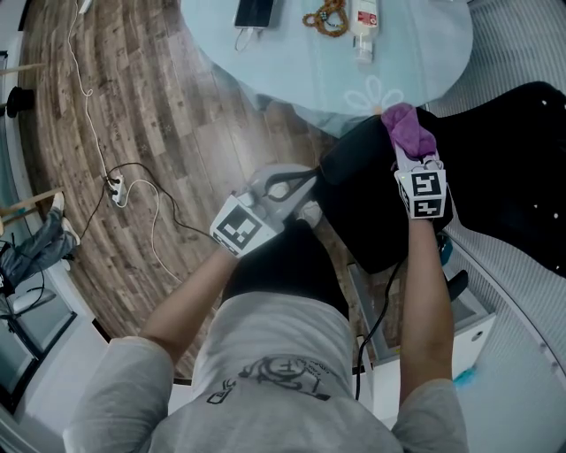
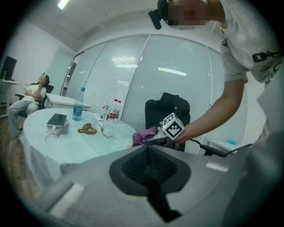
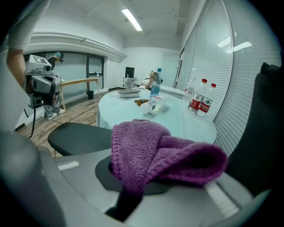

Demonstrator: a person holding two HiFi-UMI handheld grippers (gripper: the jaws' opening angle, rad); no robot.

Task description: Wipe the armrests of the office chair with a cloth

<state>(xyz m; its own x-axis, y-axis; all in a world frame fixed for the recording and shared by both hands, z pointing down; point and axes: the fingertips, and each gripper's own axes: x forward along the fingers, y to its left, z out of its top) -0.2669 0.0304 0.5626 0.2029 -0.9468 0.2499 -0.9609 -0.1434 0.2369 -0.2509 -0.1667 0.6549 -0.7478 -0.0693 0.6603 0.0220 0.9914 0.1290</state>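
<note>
Right gripper view shows your right gripper (image 1: pixel 412 157) pinching the soft, light cloth (image 3: pixel 155 150), bunched over its tips above the office chair (image 1: pixel 367 234); grip a thick fold, and your left gripper (image 1: pixel 296 184) is pressed together, empty.

Office: glass partitions (image 2: pixel 177 80), mtg table (image 1: pixel 301 71)

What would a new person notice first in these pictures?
The purple cloth, bunched in the shut right gripper above the black office chair, stands out most. Beyond it lies a pale round table with a phone. The left gripper, shut and empty, hangs beside the chair.
</note>
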